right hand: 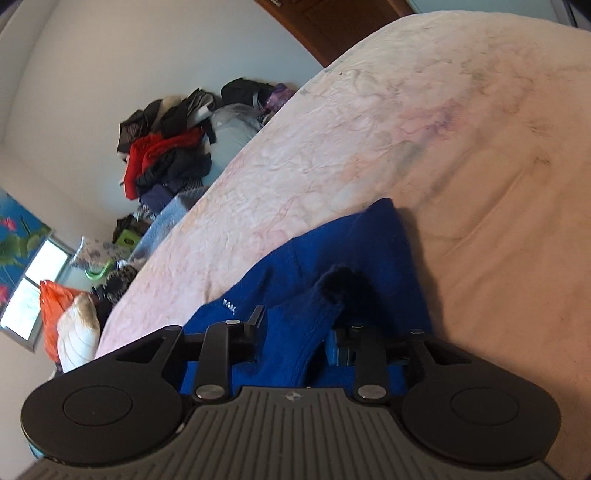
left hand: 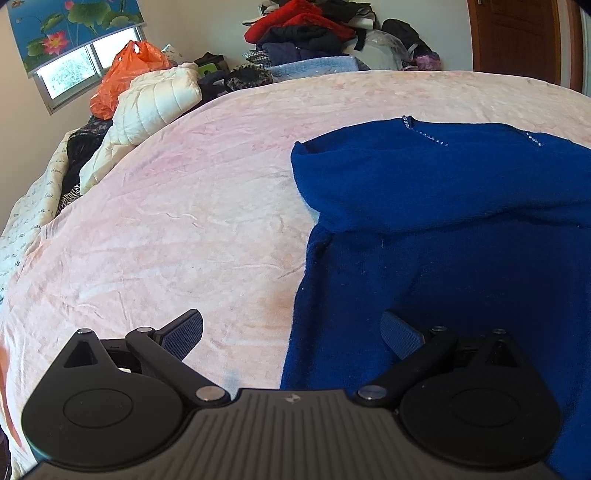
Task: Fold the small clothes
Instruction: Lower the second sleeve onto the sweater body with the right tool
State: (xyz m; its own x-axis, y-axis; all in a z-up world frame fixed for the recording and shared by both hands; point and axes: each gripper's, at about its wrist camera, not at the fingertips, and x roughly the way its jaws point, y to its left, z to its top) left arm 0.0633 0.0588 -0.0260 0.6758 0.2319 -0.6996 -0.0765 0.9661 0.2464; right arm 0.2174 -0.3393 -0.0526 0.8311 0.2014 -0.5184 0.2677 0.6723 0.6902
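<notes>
A royal-blue knit garment (left hand: 443, 206) with a beaded neckline lies on the pink bedspread (left hand: 192, 221), at the right of the left wrist view. My left gripper (left hand: 291, 332) is open, low over the garment's left edge; one finger is over the bedspread, the other over the blue fabric. In the right wrist view my right gripper (right hand: 295, 332) is shut on a bunched fold of the blue garment (right hand: 295, 332) and holds it raised off the bed, with the rest trailing beyond.
A cream quilted jacket (left hand: 155, 110) and an orange plastic bag (left hand: 129, 70) lie at the bed's far left. A pile of red and dark clothes (left hand: 306, 33) stands at the back by the wall. A brown door (left hand: 517, 37) is at the far right.
</notes>
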